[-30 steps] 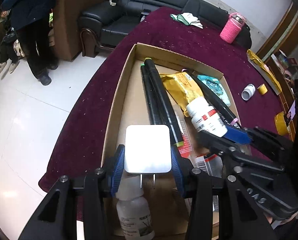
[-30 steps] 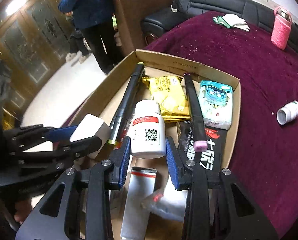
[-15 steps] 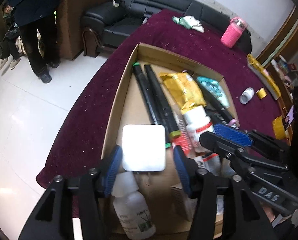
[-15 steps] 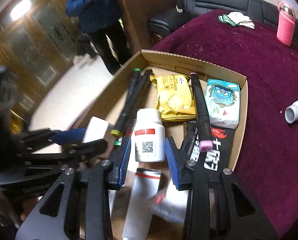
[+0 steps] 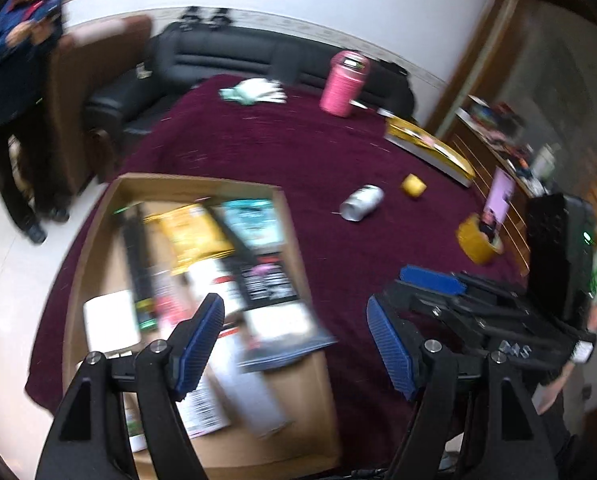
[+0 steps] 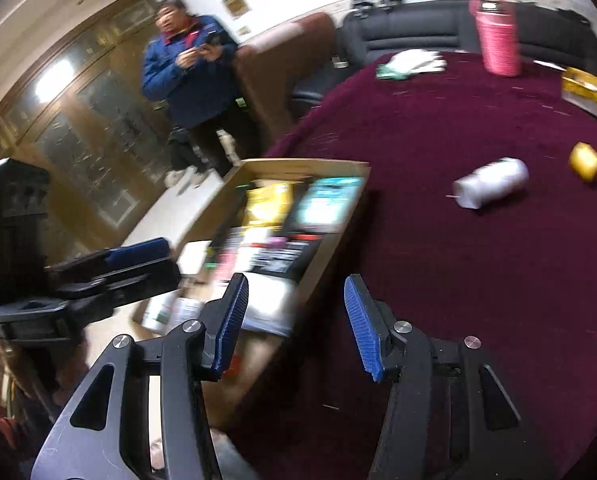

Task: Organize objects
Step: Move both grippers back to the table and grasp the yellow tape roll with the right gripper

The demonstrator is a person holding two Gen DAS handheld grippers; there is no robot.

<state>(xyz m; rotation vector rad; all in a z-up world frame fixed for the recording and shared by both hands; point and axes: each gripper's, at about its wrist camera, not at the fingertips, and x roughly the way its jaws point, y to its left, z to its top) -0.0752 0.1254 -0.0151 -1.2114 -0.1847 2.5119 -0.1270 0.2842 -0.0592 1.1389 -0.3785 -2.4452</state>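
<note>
A shallow cardboard box (image 5: pixel 298 232) on the maroon tablecloth holds several items: black markers, a yellow packet (image 5: pixel 194 236), a teal packet (image 5: pixel 250 220), a white pill bottle and a white charger block (image 5: pixel 110 320). The box also shows in the right wrist view (image 6: pixel 334 232). My left gripper (image 5: pixel 294 340) is open and empty above the box's right edge. My right gripper (image 6: pixel 294 320) is open and empty, over the box's right rim and the cloth. All is motion-blurred.
On the cloth lie a small white bottle (image 5: pixel 362 202), a yellow cap (image 5: pixel 413 186), a yellow tape roll (image 5: pixel 476 242), a pink flask (image 5: pixel 344 82), gloves (image 5: pixel 254 92) and a yellow book (image 5: pixel 430 148). A person (image 6: pixel 190 80) stands beside the sofa.
Both grippers opened: the left let go of the white charger block, the right let go of the white pill bottle. Both left these in the box and swung right and up.
</note>
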